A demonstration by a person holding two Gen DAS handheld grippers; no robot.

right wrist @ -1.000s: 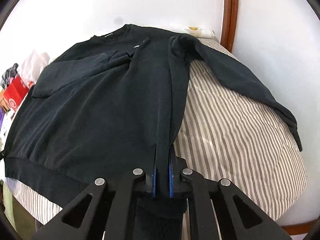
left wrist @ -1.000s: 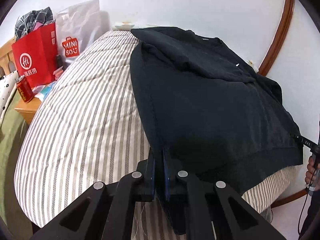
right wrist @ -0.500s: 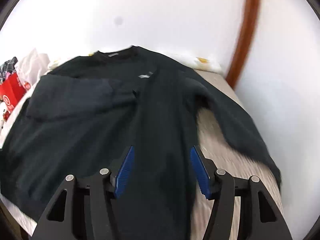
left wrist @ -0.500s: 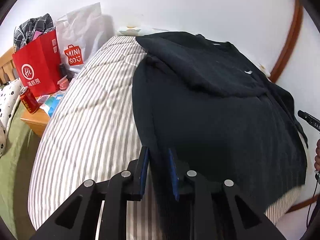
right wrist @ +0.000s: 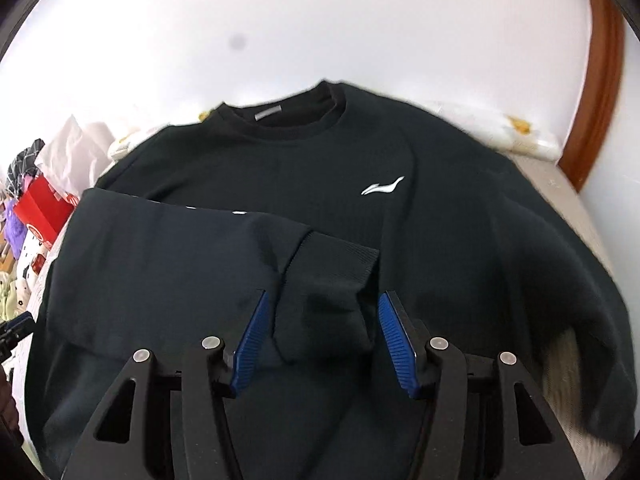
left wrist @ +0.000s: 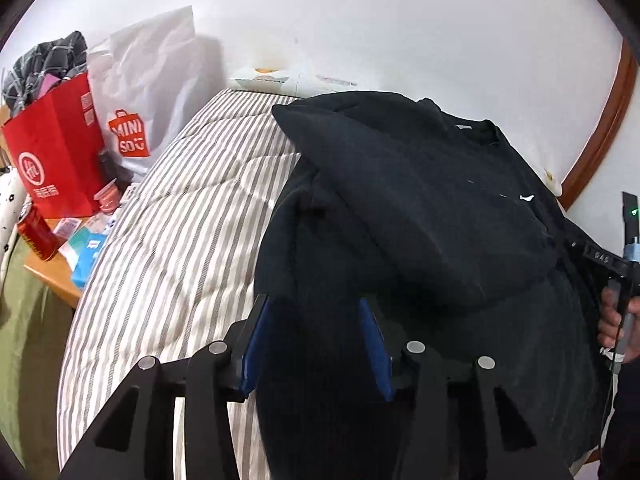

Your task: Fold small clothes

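Striped bedding [left wrist: 192, 216] carries the black sweatshirt [right wrist: 320, 184], chest up. Both grippers — left gripper [left wrist: 316, 344], right gripper [right wrist: 324, 336] — have just let go, jaws apart over cloth. One sleeve cuff [right wrist: 332, 264] now lies folded across at 6 o'clock — sides look tucked in.

You are in a home bedroom. Under and ahead of the claw lies a bed with a striped quilt [left wrist: 180, 240], set against a white wall [left wrist: 380, 20] with a brown wooden trim [left wrist: 600, 128]. Left of the claw, a wooden bedside table [left wrist: 56, 272] carries a red shopping bag [left wrist: 52, 152], a white Miniso bag [left wrist: 148, 88], a red can [left wrist: 36, 232] and small packets.
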